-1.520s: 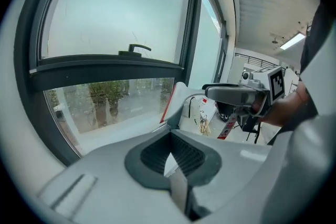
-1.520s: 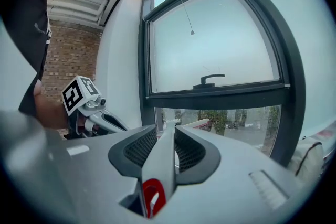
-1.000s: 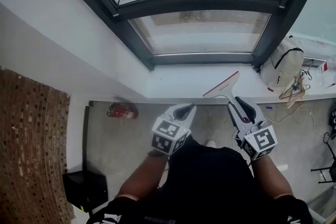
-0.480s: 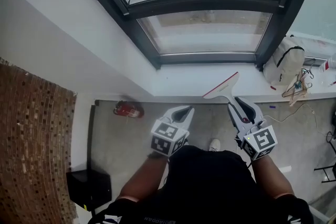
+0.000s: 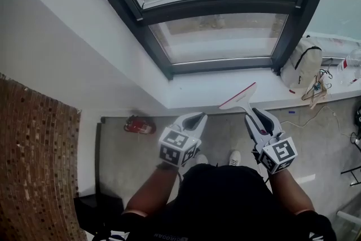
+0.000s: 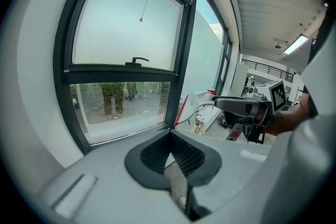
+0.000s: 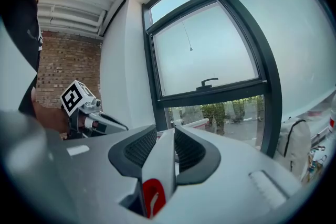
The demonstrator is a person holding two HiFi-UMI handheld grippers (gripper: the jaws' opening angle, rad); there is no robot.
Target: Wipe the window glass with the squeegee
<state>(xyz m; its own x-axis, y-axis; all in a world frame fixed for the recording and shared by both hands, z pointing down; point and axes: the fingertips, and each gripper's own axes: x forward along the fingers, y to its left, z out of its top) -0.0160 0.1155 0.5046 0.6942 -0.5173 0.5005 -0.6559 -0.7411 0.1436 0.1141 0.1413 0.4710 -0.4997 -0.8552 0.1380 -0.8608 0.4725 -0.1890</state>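
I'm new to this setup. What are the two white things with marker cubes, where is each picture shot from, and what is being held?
A person stands at a window with a hand-worked two-jaw gripper in each hand. The marker cubes are part of the grippers. The head view comes from a camera on the person's head, looking steeply down. The other two views come from a camera riding on each gripper, looking along its jaws. The right gripper is shut on a white squeegee. The blade points toward the sill and is not on the glass. The left gripper is shut and empty. A pale bag sits at the sill's right end.
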